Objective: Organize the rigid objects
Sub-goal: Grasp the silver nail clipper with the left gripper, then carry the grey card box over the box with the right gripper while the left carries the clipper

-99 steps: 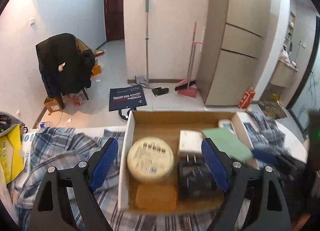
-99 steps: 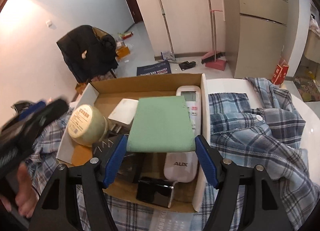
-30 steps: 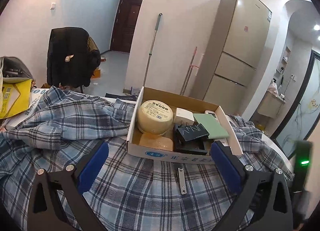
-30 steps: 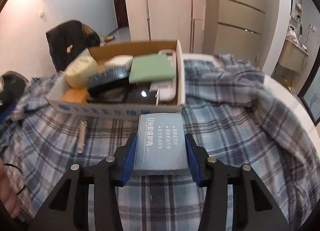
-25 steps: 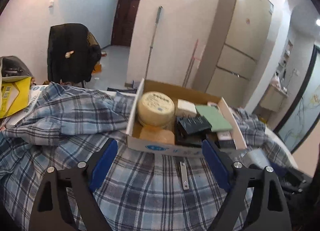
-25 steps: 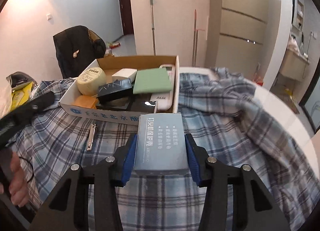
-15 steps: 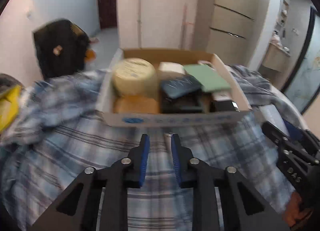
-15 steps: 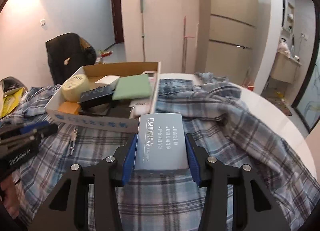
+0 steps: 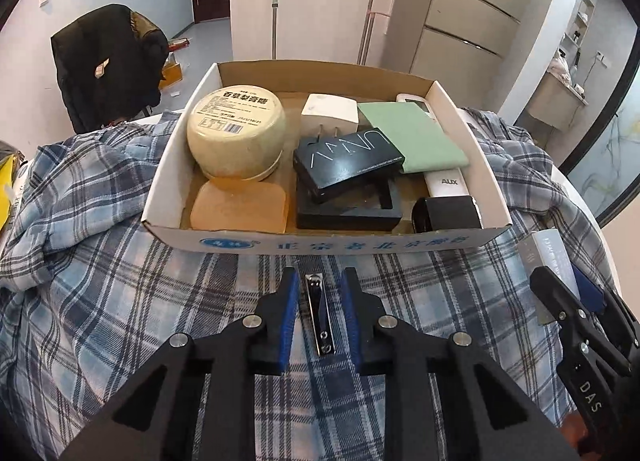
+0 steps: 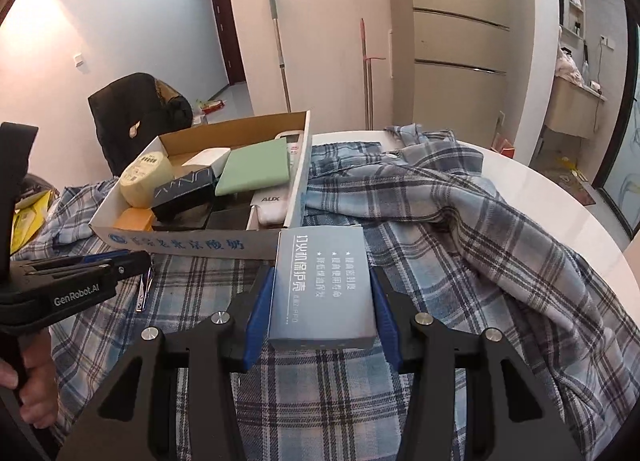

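A small metal nail clipper lies on the plaid cloth just in front of the cardboard box. My left gripper points down over it. Its blue pads stand close on either side of the clipper with a gap each way, not pressing on it. My right gripper is shut on a flat grey-blue carton with white print, held above the cloth right of the box's near corner. The right wrist view shows the left gripper over the nail clipper. The carton shows at the right edge of the left wrist view.
The box holds a cream round tin, an orange bar, a black case, a green pad and a white remote. Rumpled plaid shirts cover the round white table. A person's hand is at lower left.
My left gripper's jaws have gone from wide apart to narrow, and it has dropped forward over the nail clipper. My right gripper has drifted right of the box, still holding the carton.
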